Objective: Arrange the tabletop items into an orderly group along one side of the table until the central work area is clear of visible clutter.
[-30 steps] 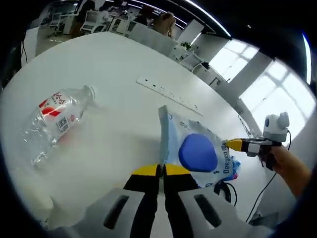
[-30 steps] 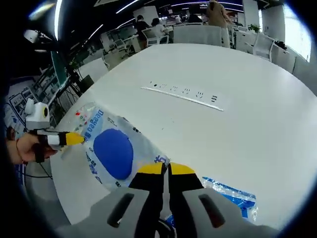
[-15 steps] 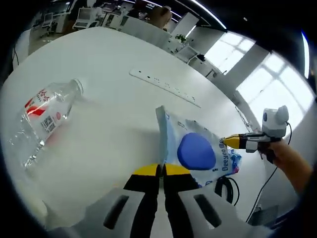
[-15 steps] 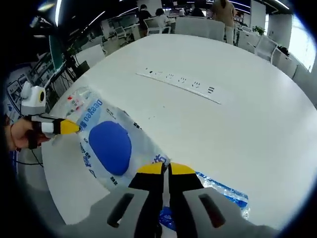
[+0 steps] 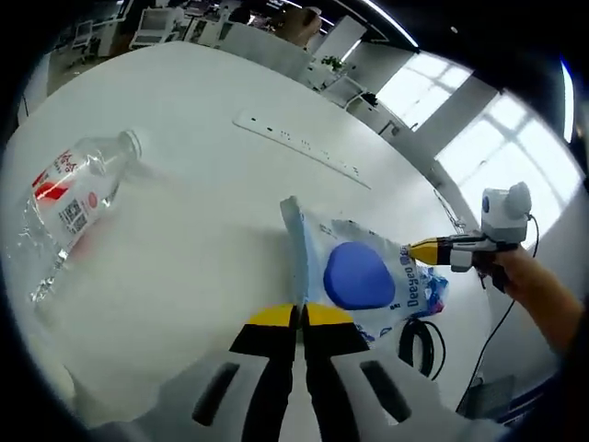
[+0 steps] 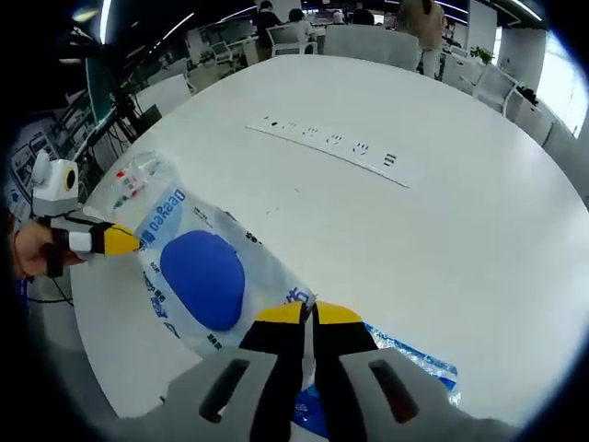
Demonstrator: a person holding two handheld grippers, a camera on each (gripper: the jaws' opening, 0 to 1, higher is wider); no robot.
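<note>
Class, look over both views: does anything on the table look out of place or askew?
Yes. The clear water bottle lies on its side on the white table instead of standing. The blue-and-white bag is lifted off the surface, stretched between the left tongs and right tongs.

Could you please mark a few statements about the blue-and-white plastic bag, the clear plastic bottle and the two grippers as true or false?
1. Both grippers are shut on the blue-and-white plastic bag. True: the left gripper pinches one edge and the right gripper the opposite edge.
2. The clear plastic bottle stands upright. False: it lies on its side on the white table.
3. The bottle has a red-and-white label. True.
4. The bottle touches the bag. False: bare tabletop separates them.
5. The white power strip lies under the bag. False: it sits apart, further out on the table.
</note>
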